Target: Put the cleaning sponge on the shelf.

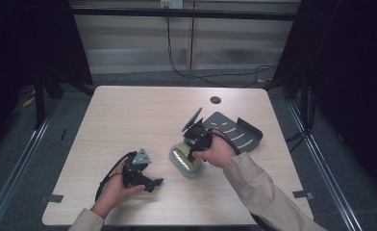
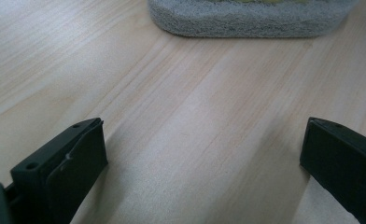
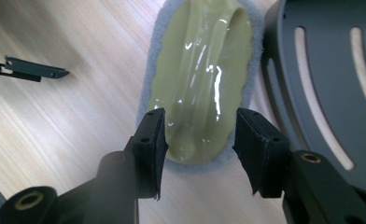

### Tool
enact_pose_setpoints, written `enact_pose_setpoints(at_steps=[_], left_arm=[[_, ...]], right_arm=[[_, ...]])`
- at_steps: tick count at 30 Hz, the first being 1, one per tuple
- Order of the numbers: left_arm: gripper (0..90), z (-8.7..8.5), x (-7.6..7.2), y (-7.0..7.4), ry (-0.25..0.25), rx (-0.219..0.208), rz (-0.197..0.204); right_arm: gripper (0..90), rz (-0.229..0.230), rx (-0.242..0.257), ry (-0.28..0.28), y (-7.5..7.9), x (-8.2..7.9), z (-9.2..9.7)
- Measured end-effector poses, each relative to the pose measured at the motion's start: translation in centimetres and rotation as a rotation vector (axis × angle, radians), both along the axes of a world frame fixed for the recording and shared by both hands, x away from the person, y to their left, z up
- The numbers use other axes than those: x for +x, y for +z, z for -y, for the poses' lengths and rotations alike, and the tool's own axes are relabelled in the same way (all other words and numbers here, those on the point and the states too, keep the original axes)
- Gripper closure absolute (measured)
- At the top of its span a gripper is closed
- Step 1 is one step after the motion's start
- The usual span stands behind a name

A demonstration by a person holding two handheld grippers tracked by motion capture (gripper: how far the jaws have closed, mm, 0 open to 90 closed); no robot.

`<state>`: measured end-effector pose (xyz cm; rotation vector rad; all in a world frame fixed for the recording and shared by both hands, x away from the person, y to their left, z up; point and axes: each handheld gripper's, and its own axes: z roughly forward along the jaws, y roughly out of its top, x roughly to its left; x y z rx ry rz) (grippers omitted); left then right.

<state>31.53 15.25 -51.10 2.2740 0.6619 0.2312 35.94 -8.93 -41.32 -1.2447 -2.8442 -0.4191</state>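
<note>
A scrubbing pad with a grey felt base and a glossy yellow-green handle lies on the wooden table near its middle. My right gripper hangs over the pad's near end. In the right gripper view the gripper is open, its jaws standing on either side of the handle, close to its edges. My left gripper rests low at the front left, open with nothing between its jaws. The pad's grey edge lies ahead of it.
A dark grey metal tray with slots sits right beside the pad, on its far right side; its rim runs close to the right jaw. A round cable hole is near the table's back edge. Dark frame posts flank the table.
</note>
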Motion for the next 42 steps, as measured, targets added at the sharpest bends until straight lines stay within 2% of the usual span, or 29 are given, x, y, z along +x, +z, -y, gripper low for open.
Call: enact_pose_setpoints(at_steps=[2, 5, 13, 22, 26, 28, 34, 42], left_arm=[[0.0, 0.0, 0.0, 0.0, 0.000, 0.000, 0.000], [0.0, 0.0, 0.0, 0.0, 0.003, -0.002, 0.003], [0.0, 0.0, 0.0, 0.0, 0.000, -0.003, 0.001], [0.0, 0.0, 0.0, 0.0, 0.000, -0.003, 0.000], [0.0, 0.0, 0.0, 0.0, 0.000, -0.003, 0.000], [0.0, 0.0, 0.0, 0.0, -0.006, 0.001, -0.006], [0.0, 0.0, 0.0, 0.0, -0.007, 0.002, -0.006], [0.0, 0.0, 0.0, 0.0, -0.006, 0.002, -0.005]], right_arm=[[53.8, -0.003, -0.012, 0.009, -0.2, 0.2, -0.2], [54.8, -0.020, -0.021, -0.010, -0.5, 0.3, -0.6], [58.1, -0.037, -0.046, -0.017, -1.1, 0.7, -1.6], [69.3, -0.047, -0.067, -0.025, -1.6, 0.9, -2.4], [70.6, -0.035, -0.084, -0.028, -1.2, 0.8, -2.4], [70.8, -0.022, -0.071, -0.027, -0.8, 0.7, -2.2], [71.0, -0.028, -0.050, -0.037, 0.9, 0.3, -1.2], [71.0, -0.010, -0.049, -0.016, 2.4, -0.2, -0.4]])
